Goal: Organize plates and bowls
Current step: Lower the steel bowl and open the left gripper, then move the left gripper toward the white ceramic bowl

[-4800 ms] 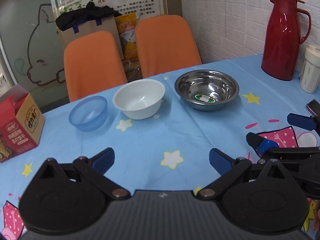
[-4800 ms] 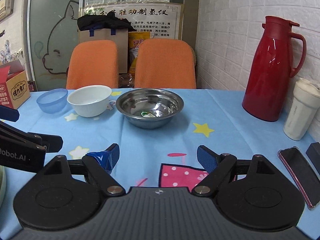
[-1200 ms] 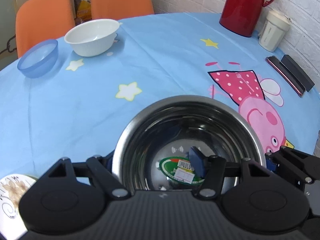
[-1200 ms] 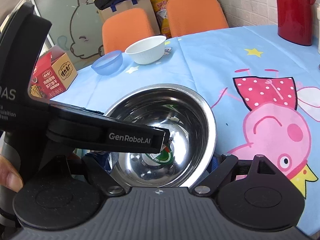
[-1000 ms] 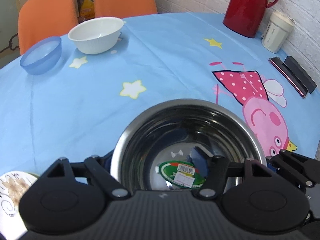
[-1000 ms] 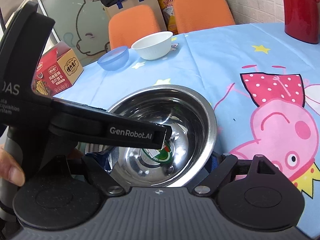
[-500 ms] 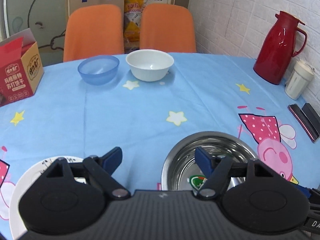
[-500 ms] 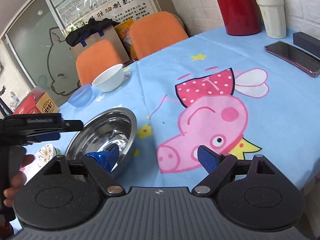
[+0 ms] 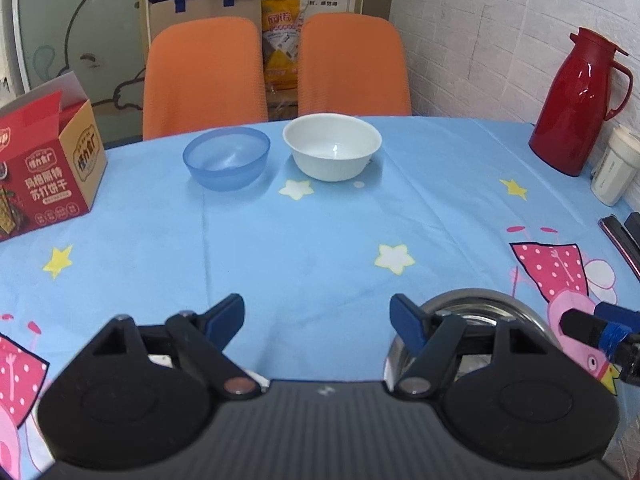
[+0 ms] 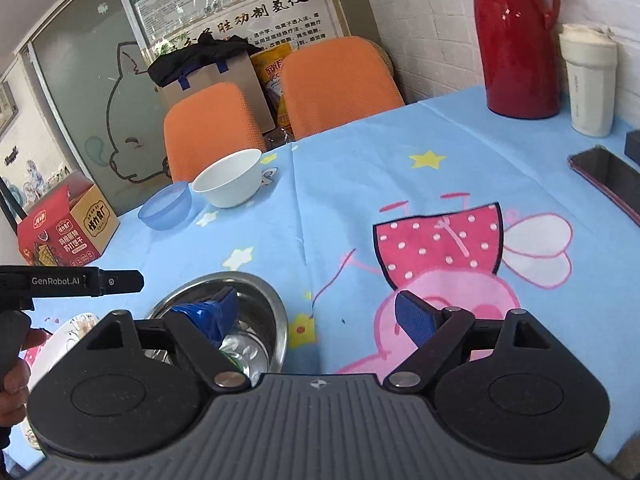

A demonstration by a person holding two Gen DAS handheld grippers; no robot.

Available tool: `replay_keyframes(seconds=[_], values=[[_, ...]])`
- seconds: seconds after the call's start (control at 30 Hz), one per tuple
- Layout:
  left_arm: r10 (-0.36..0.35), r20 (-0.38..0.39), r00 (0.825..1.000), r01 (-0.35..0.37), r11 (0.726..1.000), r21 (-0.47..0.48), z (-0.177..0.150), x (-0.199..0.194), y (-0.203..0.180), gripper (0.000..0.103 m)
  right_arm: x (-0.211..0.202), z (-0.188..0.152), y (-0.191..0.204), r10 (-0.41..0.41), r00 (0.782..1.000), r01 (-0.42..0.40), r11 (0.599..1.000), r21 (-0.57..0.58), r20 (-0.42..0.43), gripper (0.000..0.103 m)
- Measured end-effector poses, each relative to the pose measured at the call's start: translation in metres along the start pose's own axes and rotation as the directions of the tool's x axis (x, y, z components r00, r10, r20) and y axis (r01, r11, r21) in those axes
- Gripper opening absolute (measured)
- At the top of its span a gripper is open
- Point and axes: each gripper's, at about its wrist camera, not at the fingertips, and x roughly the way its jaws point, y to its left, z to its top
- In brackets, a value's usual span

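Observation:
The steel bowl point(image 10: 240, 279) rests on the blue tablecloth near the front edge, beside a flowered plate point(image 10: 74, 330). My right gripper point(image 10: 316, 308) is open. Its left finger hangs over the bowl's inside, its right finger is over the cloth, and neither pad presses on the rim. My left gripper point(image 9: 316, 316) is open over bare cloth, with the steel bowl point(image 9: 480, 300) just behind its right finger. At the far side of the table stand a blue plastic bowl point(image 9: 226, 158) and a white bowl point(image 9: 332, 146), side by side and apart.
A red thermos point(image 9: 576, 104), a white cup point(image 9: 612, 168) and a phone point(image 10: 604, 180) are along the right edge. A red cardboard box point(image 9: 48, 168) sits at the far left. Two orange chairs point(image 9: 204, 76) stand behind the table. A hand point(image 10: 12, 376) holds the left gripper.
Both grippers have lifted and drawn away from the steel bowl, which stays on the cloth. The left gripper swung left off the bowl; the right one turned to the right.

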Motion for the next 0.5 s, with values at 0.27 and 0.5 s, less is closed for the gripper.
replay_keyframes(seconds=[0.27, 0.5], values=[[-0.007, -0.039, 0.999, 0.005, 0.999, -0.036, 0.023, 0.021, 0.024, 0.073, 0.049, 0.063, 0.002, 0.097, 0.993, -0.106, 0.981, -0.163, -0.067, 0.073], [-0.028, 0.019, 0.999, 0.029, 0.999, -0.041, 0.095, 0.049, 0.034, 0.073, 0.138, 0.131, 0.037, 0.183, 0.975, -0.215, 0.918, -0.332, -0.126, 0.073]])
